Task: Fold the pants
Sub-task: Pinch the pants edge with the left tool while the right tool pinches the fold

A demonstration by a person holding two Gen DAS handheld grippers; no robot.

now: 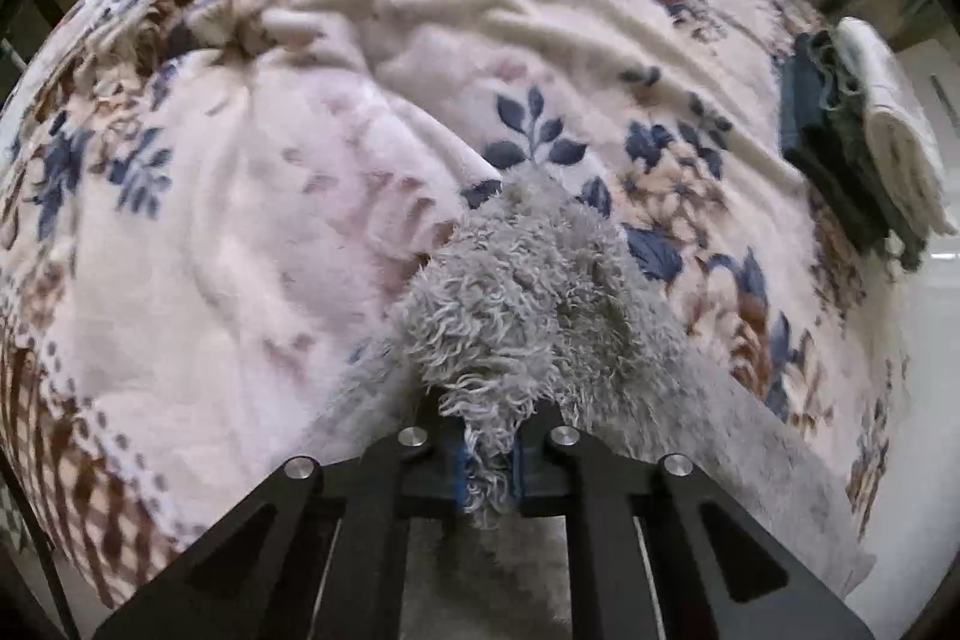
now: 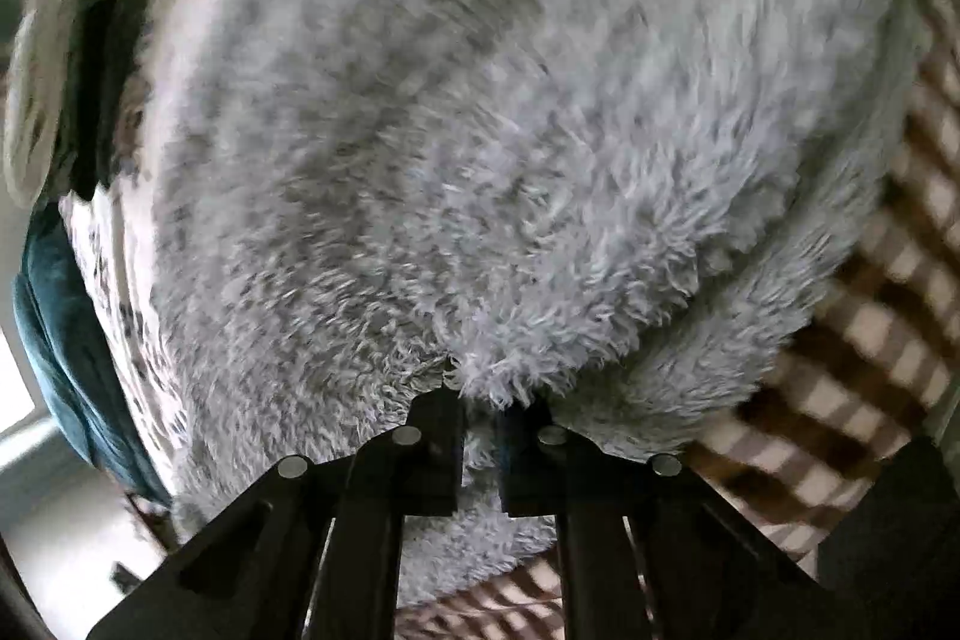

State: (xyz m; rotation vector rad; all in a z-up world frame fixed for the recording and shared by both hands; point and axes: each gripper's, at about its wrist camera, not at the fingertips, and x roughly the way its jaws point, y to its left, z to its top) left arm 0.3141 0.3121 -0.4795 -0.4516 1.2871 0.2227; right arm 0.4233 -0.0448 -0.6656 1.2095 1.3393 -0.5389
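Pants (image 1: 528,280), grey and fuzzy, were pinched in both tongs: left tongs (image 1: 489,460) closed on a bunched fold, right tongs (image 2: 480,436) closed on another edge, fabric filling most of the right wrist view. Pants lay on a bed over a floral blanket (image 1: 270,160), near its front edge. Blanket was rumpled but otherwise bare toward the far edge. Folded clothes stack (image 1: 852,130) sat at the bed's right edge. Pale floor (image 2: 54,550) showed beyond.
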